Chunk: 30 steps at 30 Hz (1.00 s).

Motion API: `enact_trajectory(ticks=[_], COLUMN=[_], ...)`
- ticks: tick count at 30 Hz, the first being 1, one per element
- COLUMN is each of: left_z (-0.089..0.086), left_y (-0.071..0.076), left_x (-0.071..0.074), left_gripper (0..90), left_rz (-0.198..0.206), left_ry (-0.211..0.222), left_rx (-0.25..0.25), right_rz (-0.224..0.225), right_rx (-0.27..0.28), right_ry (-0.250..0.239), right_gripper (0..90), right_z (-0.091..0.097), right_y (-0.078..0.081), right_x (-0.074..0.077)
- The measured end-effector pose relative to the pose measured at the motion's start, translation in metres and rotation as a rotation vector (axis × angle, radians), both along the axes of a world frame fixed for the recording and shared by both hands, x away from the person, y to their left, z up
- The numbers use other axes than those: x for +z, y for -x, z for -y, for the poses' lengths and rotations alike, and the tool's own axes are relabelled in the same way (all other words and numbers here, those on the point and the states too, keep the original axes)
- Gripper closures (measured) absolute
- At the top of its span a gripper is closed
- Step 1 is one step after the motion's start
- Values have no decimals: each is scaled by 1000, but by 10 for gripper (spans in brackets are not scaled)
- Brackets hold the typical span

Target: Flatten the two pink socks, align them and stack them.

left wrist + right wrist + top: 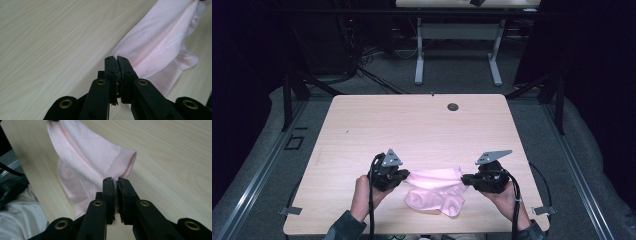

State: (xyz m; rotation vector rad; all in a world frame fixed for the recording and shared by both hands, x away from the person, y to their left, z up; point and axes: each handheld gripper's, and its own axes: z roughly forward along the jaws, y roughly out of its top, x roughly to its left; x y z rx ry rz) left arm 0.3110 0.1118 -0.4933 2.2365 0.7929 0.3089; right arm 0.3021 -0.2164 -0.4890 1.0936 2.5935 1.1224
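Now both grippers pinch one pink garment over the near edge of the wooden desk. Left gripper has its jaws pressed together on one end of the cloth, and right gripper clamps a ribbed hem at the other end. Between them the fabric stretches, its lower folds sagging onto the desk.

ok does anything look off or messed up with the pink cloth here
Nothing looks damaged or spilled. The pink garment is bunched rather than flat: its upper edge is stretched between the left gripper and right gripper, both shut on it, while the rest sags in folds onto the table.
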Motion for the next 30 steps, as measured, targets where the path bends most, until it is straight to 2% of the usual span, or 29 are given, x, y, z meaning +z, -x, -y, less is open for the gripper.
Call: enact_trajectory(ticks=[2,4,5,7,8,11,13,14,16,18,19,22,23,24,25,26,27,29,30], left_z=[-1,-2,-2,-6,-6,-4,-2,1,4,5,6,7,9,9,9,9,6,3,3], left_y=[4,15,15,21,21,22,21,20,19,18,18,18,18,18,19,19,17,17,17], left_x=[-1,-9,-9,-21,-21,-37,-43,-49,-56,-60,-64,-66,-67,-67,-68,-68,-67,-66,-66], left_gripper=[873,872,872,871,871,869,869,867,862,858,837,767,730,687,606,606,481,387,345], left_rz=[-3,-20,-20,-51,-51,-79,-74,-82,-97,-96,-99,-90,-79,-79,-66,-67,-63,-56,-56], left_ry=[0,-2,-2,9,9,4,-8,-24,-47,-49,-52,-60,-75,-75,-85,-87,-76,-66,-66], left_rx=[-1,-5,-5,-5,-5,3,10,8,5,5,8,13,21,21,33,40,58,68,68], right_rz=[-8,-26,-26,-67,-79,-112,-116,-120,-127,-131,-126,-120,-102,-102,-90,-90,-80,-70,-70], right_rx=[8,17,17,23,24,21,13,4,-4,-7,-17,-20,-20,-20,-21,-21,-26,-26,-26], right_ry=[-3,-6,-6,-7,-12,-4,-3,11,49,58,86,84,105,105,120,120,110,105,105], right_gripper=[843,842,842,841,841,838,837,832,825,815,792,768,745,745,711,711,658,590,590], right_z=[-1,-2,-2,-3,-3,-4,-5,-6,-9,-10,-13,-13,-15,-15,-16,-16,-15,-13,-13], right_y=[5,10,10,15,15,15,15,12,10,10,9,9,10,10,10,10,11,11,11], right_x=[0,-3,-3,-16,-21,-35,-39,-49,-58,-61,-69,-71,-72,-72,-73,-73,-72,-70,-70])
